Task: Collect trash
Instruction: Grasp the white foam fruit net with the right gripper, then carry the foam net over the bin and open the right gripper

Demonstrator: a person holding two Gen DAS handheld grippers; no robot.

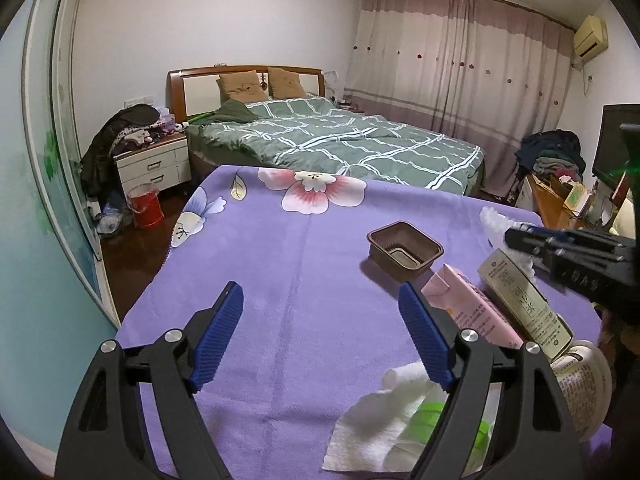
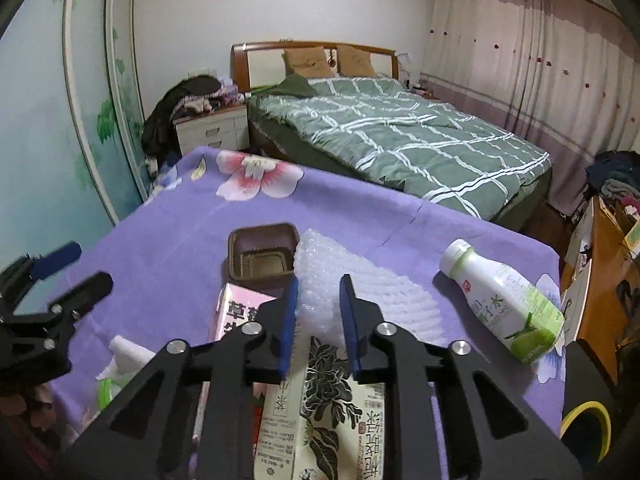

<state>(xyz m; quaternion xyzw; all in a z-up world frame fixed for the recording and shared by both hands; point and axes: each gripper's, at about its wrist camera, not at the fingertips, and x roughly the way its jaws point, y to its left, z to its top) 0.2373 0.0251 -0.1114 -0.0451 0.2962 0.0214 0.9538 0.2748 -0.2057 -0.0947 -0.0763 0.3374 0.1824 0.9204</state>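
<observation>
**Trash spread across the purple worktop, both grippers empty**

The left gripper (image 1: 320, 332) hangs over bare purple cloth of the worktop (image 1: 280, 264), fingers wide apart and holding nothing. The right gripper (image 2: 319, 312) has its blue fingers parted by a narrow gap above the bubble wrap (image 2: 360, 284), at the centre of the right wrist view; nothing is clamped. A cream tea carton (image 2: 320, 412) lies under it at bottom centre, a pink carton (image 2: 236, 312) to its left, a brown plastic tray (image 2: 262, 256) beyond. A white-green bottle (image 2: 504, 300) lies on its side at right. Crumpled tissue (image 1: 372, 428) sits in the lower right of the left wrist view.
</observation>
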